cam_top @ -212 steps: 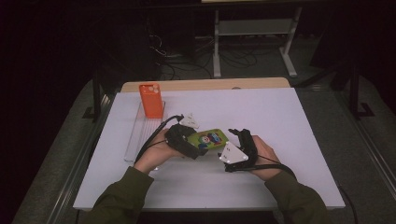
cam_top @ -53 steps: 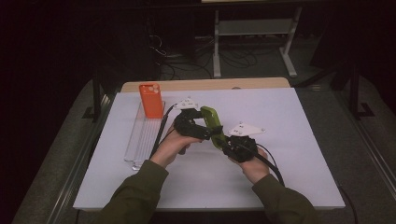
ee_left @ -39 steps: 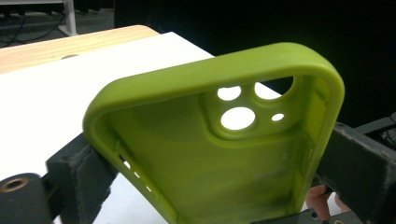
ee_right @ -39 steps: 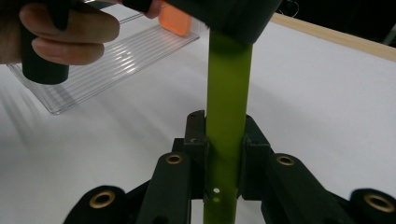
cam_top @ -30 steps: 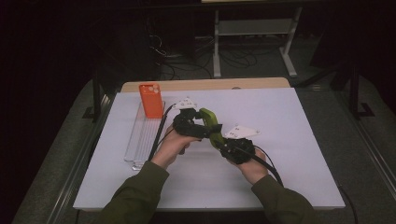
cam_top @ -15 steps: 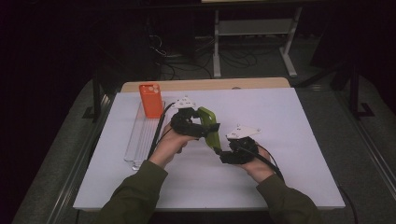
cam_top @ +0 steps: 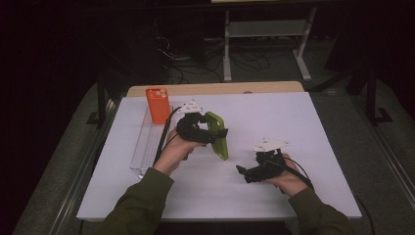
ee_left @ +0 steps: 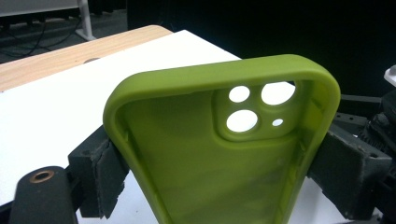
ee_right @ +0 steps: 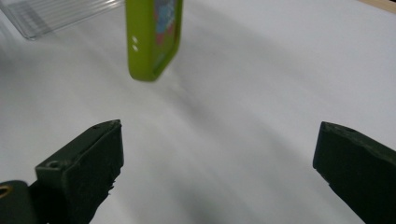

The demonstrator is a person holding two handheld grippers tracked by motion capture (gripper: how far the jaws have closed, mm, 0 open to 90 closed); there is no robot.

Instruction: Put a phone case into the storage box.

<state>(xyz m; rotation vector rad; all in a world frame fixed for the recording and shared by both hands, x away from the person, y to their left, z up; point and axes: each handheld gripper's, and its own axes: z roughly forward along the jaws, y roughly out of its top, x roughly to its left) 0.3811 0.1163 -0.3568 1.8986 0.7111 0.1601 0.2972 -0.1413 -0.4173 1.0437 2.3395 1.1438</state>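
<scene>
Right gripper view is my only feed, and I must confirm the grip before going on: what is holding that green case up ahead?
Observer: The left gripper holds it. Its pads press on both long edges of the green case.
Operator: Is there a phone inside it?
Observer: No. The left gripper view looks into a hollow shell, with light coming through the camera holes.
Operator: Anything else close by that I can't see?
Observer: In the high view, an orange case stands upright at the far end of the clear tray, beside the left hand.
</scene>
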